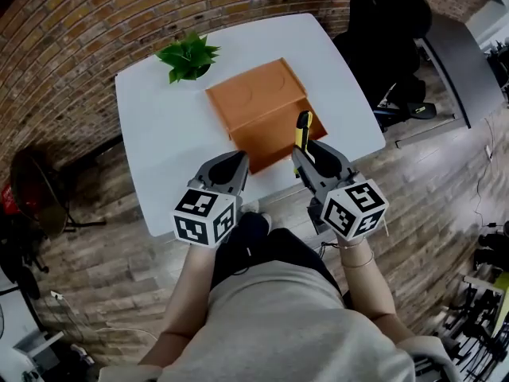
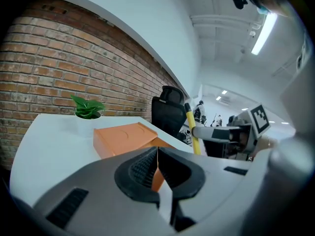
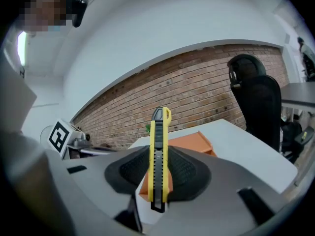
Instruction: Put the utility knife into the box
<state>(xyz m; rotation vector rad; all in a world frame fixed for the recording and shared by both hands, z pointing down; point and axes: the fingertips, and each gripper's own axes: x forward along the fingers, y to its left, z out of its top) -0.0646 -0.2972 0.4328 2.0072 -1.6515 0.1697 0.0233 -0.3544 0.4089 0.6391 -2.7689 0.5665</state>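
A yellow and black utility knife (image 1: pixel 302 130) stands upright between the jaws of my right gripper (image 1: pixel 301 151), which is shut on it; in the right gripper view the utility knife (image 3: pixel 158 156) rises straight out of the right gripper (image 3: pixel 158 178). The orange box (image 1: pixel 258 106) lies on the white table (image 1: pixel 159 134) with its lid flipped back, its open part just beyond the knife. My left gripper (image 1: pixel 241 159) hovers at the table's near edge, left of the box, shut with nothing in it. From the left gripper (image 2: pixel 157 154) I see the box (image 2: pixel 123 136) and the knife (image 2: pixel 192 127).
A small green potted plant (image 1: pixel 188 56) stands at the table's far left corner. A black office chair (image 1: pixel 390 22) sits beyond the table's right side. Brick wall behind, wooden floor around. The person's legs are at the near edge.
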